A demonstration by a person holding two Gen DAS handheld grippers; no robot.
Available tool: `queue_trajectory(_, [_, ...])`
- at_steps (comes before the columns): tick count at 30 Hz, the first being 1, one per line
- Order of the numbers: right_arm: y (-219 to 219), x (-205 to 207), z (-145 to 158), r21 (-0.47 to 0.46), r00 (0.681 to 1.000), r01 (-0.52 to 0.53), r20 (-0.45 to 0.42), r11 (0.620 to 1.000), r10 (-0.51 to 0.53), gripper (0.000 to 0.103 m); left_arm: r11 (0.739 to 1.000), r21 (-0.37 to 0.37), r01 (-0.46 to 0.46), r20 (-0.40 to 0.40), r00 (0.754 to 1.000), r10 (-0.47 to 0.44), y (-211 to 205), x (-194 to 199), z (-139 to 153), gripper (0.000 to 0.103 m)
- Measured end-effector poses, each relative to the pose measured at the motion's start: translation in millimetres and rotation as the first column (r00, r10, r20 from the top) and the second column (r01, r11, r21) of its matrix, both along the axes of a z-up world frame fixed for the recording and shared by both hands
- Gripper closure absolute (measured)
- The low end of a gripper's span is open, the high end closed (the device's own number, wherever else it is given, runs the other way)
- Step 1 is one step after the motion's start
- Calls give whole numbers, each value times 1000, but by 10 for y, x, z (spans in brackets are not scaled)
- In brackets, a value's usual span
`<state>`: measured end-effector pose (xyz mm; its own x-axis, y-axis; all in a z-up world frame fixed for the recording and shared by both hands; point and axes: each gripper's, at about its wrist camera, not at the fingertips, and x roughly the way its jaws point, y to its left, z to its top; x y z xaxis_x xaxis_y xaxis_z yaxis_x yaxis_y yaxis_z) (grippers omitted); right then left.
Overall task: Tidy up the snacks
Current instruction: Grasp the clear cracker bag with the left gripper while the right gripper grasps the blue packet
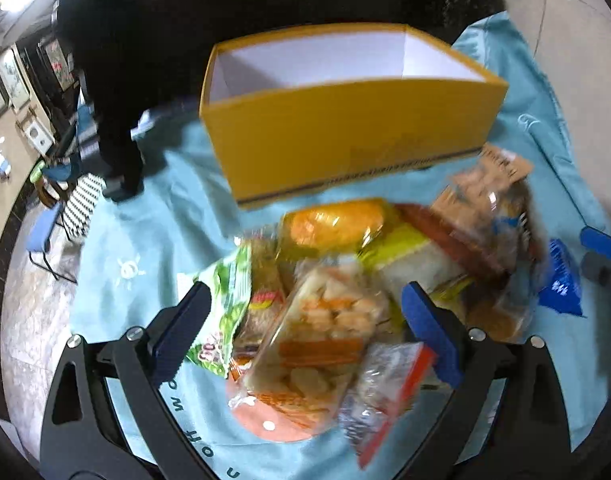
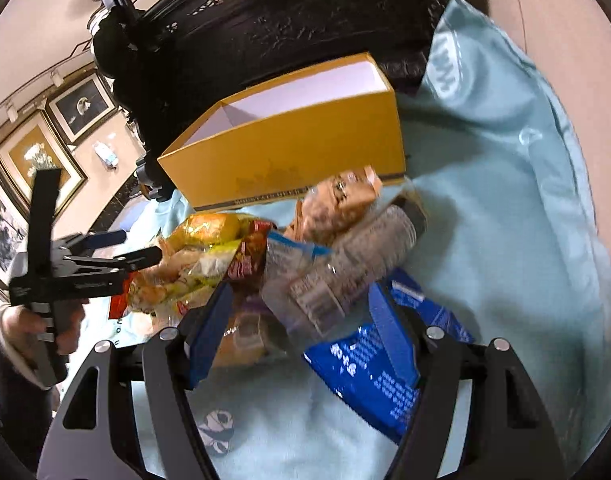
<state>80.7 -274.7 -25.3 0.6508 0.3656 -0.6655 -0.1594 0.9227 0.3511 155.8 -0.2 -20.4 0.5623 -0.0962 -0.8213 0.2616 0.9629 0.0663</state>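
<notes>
An open yellow box [image 1: 345, 128] with a white inside stands on the light blue cloth [image 1: 145, 240]; it also shows in the right wrist view [image 2: 289, 152]. A heap of snack packets lies in front of it. My left gripper [image 1: 305, 324] is open, its fingers either side of a clear packet of pale and orange crackers [image 1: 325, 332]. My right gripper [image 2: 301, 328] is open around a clear wrapped packet [image 2: 329, 280], with a blue packet [image 2: 381, 364] under its right finger. The left gripper also shows in the right wrist view [image 2: 133, 246], open.
Other packets: a green one [image 1: 225, 312], a yellow bun packet [image 1: 337, 224], a brown biscuit bag [image 1: 485, 200], a red-edged packet [image 1: 389, 392]. Dark carved furniture [image 2: 305, 20] stands behind the box. The cloth's edges drop to the floor left and right.
</notes>
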Motion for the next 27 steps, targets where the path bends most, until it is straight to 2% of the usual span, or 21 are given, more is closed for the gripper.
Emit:
queue_trajectory(4, [-15,-20,-90,16,1000,-3,-23,1000,4,32,999,-54,-4,-73,997,0,101,35,-190,6])
queue_trajectory(9, [-21,-80,-160,30,999,-11,-38,999,12,32,1000,-10,14,-89,996,-15,83,-108,-329,5])
queue_trajectory(10, [-13,-80,-162,28,999,-11,-39,1000,12,32,1000,-21,3,-91,996,-5,112,-147,-328,8])
queue_trajectory(11, [-10,-91,-167,24,999,-13,-40,1000,14,32,1000,-26,-5,-83,997,3,141,-178,-318,19])
queue_trajectory(12, [-3,-101,-168,20,999,-16,-40,1000,16,32,1000,-23,-13,-76,997,11,174,-200,-302,24])
queue_trajectory(14, [11,-117,-167,11,999,-21,-39,1000,21,32,999,-41,-34,-81,996,31,248,-211,-264,43])
queue_trajectory(16, [35,-129,-163,-12,999,-21,-35,1000,20,32,995,-80,-66,-81,995,60,346,-196,-210,50])
queue_trajectory(18, [58,-162,-165,-31,999,-24,-30,999,23,32,990,-114,-86,-77,994,77,421,-166,-175,50])
queue_trajectory(21, [103,-207,-174,-56,999,-41,-27,998,39,32,994,-95,-59,-93,994,51,362,-145,-215,48])
queue_trajectory(25, [123,-246,-166,-74,999,-44,-28,996,42,32,999,-40,-14,-39,999,12,201,-170,-200,27])
queue_trajectory(27, [123,-250,-146,-78,999,-40,-25,996,38,32,1000,-29,5,-21,1000,-6,139,-161,-175,25])
